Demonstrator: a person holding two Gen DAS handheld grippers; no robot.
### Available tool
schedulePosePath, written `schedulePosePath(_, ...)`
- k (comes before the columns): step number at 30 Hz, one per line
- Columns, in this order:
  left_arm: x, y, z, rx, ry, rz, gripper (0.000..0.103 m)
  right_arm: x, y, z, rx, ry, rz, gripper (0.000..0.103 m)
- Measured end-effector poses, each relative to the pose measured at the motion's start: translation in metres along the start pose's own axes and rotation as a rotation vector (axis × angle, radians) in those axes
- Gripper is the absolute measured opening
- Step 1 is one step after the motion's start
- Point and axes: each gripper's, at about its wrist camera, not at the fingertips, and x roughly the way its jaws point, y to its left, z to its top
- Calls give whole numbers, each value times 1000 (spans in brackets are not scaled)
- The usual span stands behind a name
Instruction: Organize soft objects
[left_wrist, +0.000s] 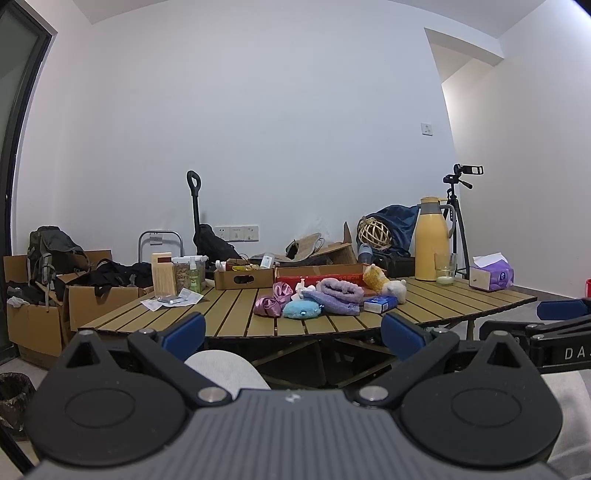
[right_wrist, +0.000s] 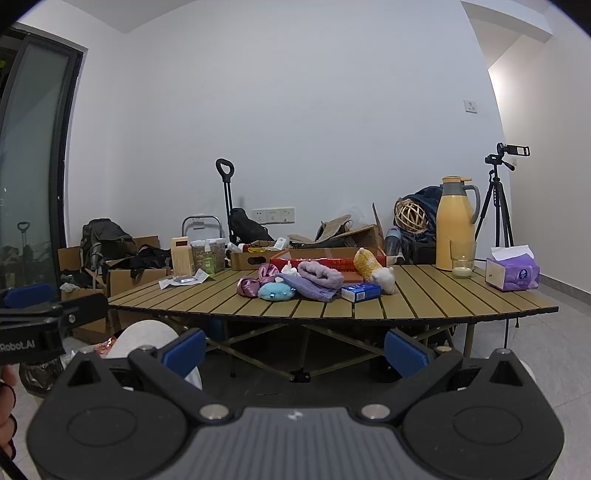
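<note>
Soft things lie in a heap on the slatted wooden table (left_wrist: 236, 314) (right_wrist: 443, 299): a blue plush (left_wrist: 302, 309) (right_wrist: 276, 291), a pink satin scrunchie (left_wrist: 269, 306) (right_wrist: 248, 287), a purple towel (left_wrist: 341, 291) (right_wrist: 320, 275), and a yellow and white plush (left_wrist: 384, 282) (right_wrist: 373, 267). A red shallow box (left_wrist: 325, 275) (right_wrist: 325, 263) stands behind them. My left gripper (left_wrist: 293, 334) is open and empty, held below and before the table's front edge. My right gripper (right_wrist: 295, 349) is open and empty, likewise low in front of the table.
A small blue carton (left_wrist: 380, 304) (right_wrist: 361, 292) lies by the heap. A yellow thermos (left_wrist: 431, 240) (right_wrist: 455, 225), a glass (right_wrist: 462, 259) and a purple tissue pack (left_wrist: 493, 275) (right_wrist: 513, 273) stand right. A wooden box (left_wrist: 162, 273), jars and cardboard boxes stand left.
</note>
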Motion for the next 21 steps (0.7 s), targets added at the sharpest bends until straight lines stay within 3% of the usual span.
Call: schedulePosePath(21,-1,-2,0,3,-1,-1,103,1,0,1,17,15,-5,103)
